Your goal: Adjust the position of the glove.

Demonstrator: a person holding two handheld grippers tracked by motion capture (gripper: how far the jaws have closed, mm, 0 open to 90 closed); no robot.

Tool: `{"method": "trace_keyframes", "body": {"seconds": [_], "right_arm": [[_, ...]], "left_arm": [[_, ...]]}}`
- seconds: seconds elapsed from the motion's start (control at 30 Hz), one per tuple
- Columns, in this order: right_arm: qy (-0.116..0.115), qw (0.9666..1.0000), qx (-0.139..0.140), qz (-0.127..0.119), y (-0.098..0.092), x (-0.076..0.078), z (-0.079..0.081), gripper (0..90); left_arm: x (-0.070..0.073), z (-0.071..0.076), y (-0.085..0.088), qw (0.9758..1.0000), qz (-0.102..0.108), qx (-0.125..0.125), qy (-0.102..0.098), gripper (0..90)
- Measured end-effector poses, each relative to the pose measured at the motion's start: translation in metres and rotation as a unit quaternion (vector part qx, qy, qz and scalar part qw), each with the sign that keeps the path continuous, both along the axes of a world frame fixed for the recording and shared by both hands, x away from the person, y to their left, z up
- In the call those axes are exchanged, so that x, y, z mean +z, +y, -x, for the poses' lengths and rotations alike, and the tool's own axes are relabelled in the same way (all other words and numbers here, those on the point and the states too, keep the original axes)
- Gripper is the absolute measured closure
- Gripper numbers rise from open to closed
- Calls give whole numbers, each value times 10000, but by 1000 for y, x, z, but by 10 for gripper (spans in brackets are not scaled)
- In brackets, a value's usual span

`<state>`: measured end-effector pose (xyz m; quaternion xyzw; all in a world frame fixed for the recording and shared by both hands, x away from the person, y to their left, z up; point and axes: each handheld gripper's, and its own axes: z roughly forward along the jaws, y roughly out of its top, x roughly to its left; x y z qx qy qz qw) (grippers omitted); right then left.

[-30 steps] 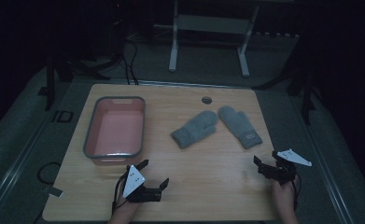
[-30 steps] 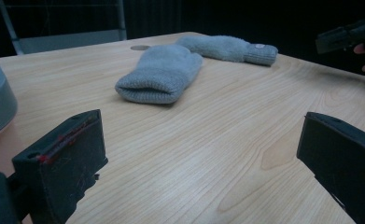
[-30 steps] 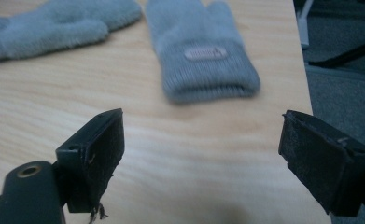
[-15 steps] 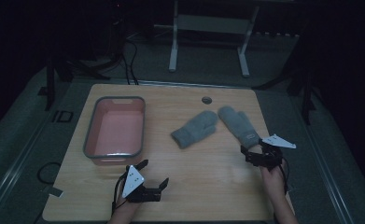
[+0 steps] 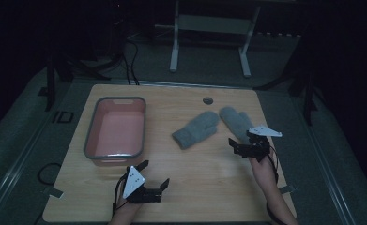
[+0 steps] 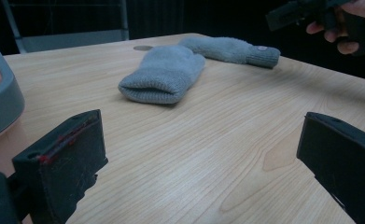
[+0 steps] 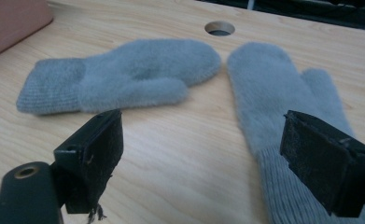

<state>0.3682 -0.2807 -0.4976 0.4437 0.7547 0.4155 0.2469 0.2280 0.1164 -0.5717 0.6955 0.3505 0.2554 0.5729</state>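
- We see our right gripper point(image 5: 245, 146) near the table's point(image 5: 209, 187) right edge, at the cuff of the right mitten point(image 5: 235, 123). Its jaws are spread wide and hold nothing.
- In the right gripper view, that mitten point(image 7: 283, 102) runs away from the gripper, its ribbed cuff nearest, just beside the right-hand jaw. We cannot tell whether the jaw touches it.
- The left mitten point(image 5: 196, 129) lies in the middle of the table, cuff toward the near edge. The two mittens' tips lie just beside each other, forming a V.
- Our left gripper point(image 5: 154, 174) sits near the table's front edge, left of centre, well apart from both mittens. Its jaws are also wide open and empty.
- A pink tub point(image 5: 117, 153) with a grey rim stands on the left part of the table, just beyond the left gripper.
- A round hole point(image 5: 208, 100) is cut in the table near its far edge, beyond the mittens.
- Bare wood lies between each gripper and the mittens; nothing blocks the way.
- The left gripper view shows the open cuff of the left mitten point(image 6: 164, 73) facing us, and the right gripper point(image 6: 306, 11) in a hand point(image 6: 353, 23) at the upper right.
- The right gripper view shows the left mitten's point(image 7: 124, 74) thumb, which is hard to make out in the high view.
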Motion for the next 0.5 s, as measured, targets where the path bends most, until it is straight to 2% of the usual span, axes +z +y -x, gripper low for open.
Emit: {"method": "trace_keyframes", "body": {"seconds": [0.13,0.3,0.5], "right_arm": [[56,10000,34,19,7,4,-8,134],[114,9995,164,226,19,5,-18,134],[227,9990,308,222,33,3,-27,134]], "left_arm": [[0,0,0,10000,-1,-5,4,15],[0,0,-1,10000,-38,-19,-13,15],[0,0,-1,10000,-21,-8,16,15]]}}
